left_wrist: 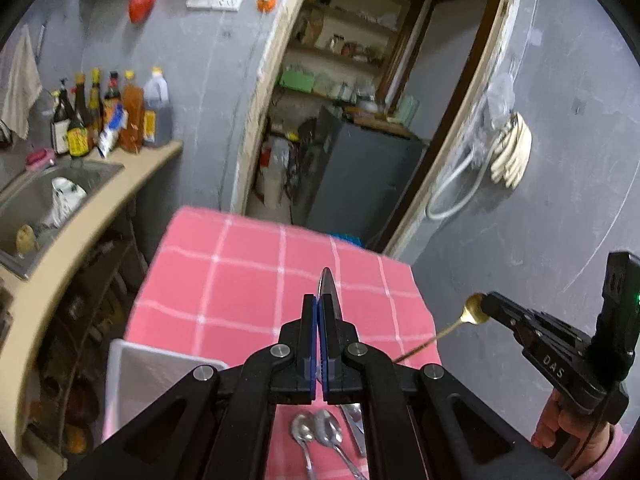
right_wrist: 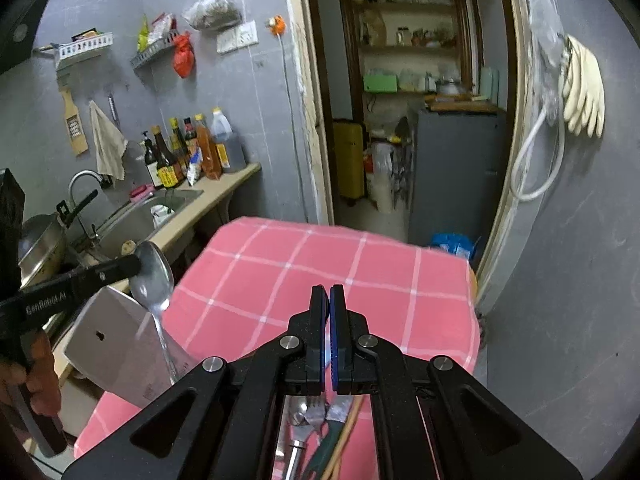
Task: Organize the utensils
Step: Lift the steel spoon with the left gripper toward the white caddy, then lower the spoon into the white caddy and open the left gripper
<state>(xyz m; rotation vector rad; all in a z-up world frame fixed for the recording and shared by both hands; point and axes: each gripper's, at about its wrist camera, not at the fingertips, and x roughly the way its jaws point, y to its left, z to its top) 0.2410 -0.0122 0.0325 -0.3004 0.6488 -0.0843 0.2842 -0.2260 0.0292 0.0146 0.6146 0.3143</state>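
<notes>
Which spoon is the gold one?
The thin gold spoon held up in the right claw. The other spoons, two lying on the pink cloth and one in the left claw, are silver.

The far part of the table [left_wrist: 248, 280] is bare pink cloth, so a hand could pass there. Near the front, two spoons [left_wrist: 316, 434] lie on it. A white box [left_wrist: 136, 376] blocks the left edge, with the sink counter [left_wrist: 100, 216] beyond.
</notes>
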